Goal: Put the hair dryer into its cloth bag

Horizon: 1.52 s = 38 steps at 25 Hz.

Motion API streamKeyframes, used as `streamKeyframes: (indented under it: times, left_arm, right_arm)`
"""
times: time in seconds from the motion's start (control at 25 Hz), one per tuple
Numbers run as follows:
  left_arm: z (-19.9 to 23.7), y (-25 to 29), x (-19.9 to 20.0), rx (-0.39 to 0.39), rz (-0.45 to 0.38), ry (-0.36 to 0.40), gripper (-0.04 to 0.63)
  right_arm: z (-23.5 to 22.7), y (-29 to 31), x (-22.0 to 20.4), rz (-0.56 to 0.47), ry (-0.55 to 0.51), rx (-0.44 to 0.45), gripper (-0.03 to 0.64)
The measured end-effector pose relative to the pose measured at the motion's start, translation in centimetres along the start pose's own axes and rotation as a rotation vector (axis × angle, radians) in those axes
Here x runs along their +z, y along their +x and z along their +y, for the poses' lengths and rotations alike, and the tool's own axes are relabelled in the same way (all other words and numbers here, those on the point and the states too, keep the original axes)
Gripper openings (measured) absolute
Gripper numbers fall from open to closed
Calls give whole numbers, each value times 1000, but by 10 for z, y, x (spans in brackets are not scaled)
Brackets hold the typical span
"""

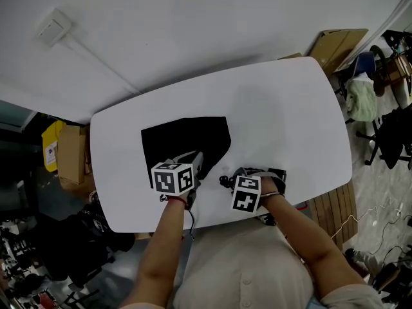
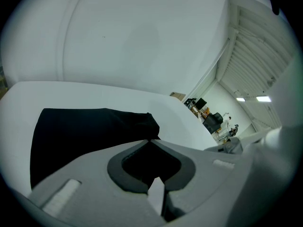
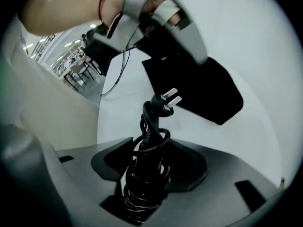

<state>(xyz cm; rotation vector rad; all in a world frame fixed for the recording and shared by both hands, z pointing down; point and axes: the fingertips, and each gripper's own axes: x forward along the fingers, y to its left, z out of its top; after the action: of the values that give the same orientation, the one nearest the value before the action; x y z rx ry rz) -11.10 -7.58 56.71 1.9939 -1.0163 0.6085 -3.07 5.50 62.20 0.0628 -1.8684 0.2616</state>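
Note:
The black cloth bag (image 1: pixel 183 140) lies flat on the white table (image 1: pixel 290 108). My left gripper (image 1: pixel 195 163) is shut on the bag's near right edge; in the left gripper view its tips (image 2: pixel 150 140) meet on the black cloth (image 2: pixel 90 131). My right gripper (image 1: pixel 252 174) stands just right of the bag, pointing steeply down. The black hair dryer (image 3: pixel 144 183), wrapped in its coiled cord, is gripped between the jaws of this gripper (image 3: pixel 151 148). The plug (image 3: pixel 168 100) sticks out toward the bag (image 3: pixel 203 86). Most of the dryer's body is hidden.
The table's near edge (image 1: pixel 212 223) runs right below both grippers. Beyond the table's right end are cardboard boxes (image 1: pixel 335 47), office chairs (image 1: pixel 386 134) and a wooden pallet (image 1: pixel 331 205). A yellow object (image 1: pixel 51 143) and boxes stand at the left. A white wall (image 1: pixel 193 31) is behind.

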Motion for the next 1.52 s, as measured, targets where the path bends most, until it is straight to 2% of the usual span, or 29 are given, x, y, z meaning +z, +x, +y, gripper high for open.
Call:
streamKeyframes:
  times: [0.28,0.52,0.64,0.76,0.88,1.0,1.28,1.52]
  left_arm:
    - [-7,-1,-3,-12,17,27,20]
    - [-11,-1,-6,-12,18,31,20]
    - [-12,-2,-6,-13,20,31,20]
    - [-13,-1,-6,-12,19,31,20]
    - [-14,0,-8,-13,21,28,20]
    - [-15,2,-8,-15,23,32,20]
    - [-22,9,-4,-17,28,49,19]
    - [-22,14,-8,-8,45,51,20]
  right_arm:
    - [-63,-80,13,-377,265,-138,221]
    - [-115,-144,16,-753,496,-234,216]
    - [-126,-164,16,-899,510,-277,216]
    - [-123,-172,12,-996,449,-330,216]
    - [-109,-175,-2,-1048,422,-366,216]
    - [-93,-177,-18,-1054,410,-387,216]
    - [-69,-170,-47,-927,354,-507,216]
    - [-83,-175,-52,-926,431,-489,215]
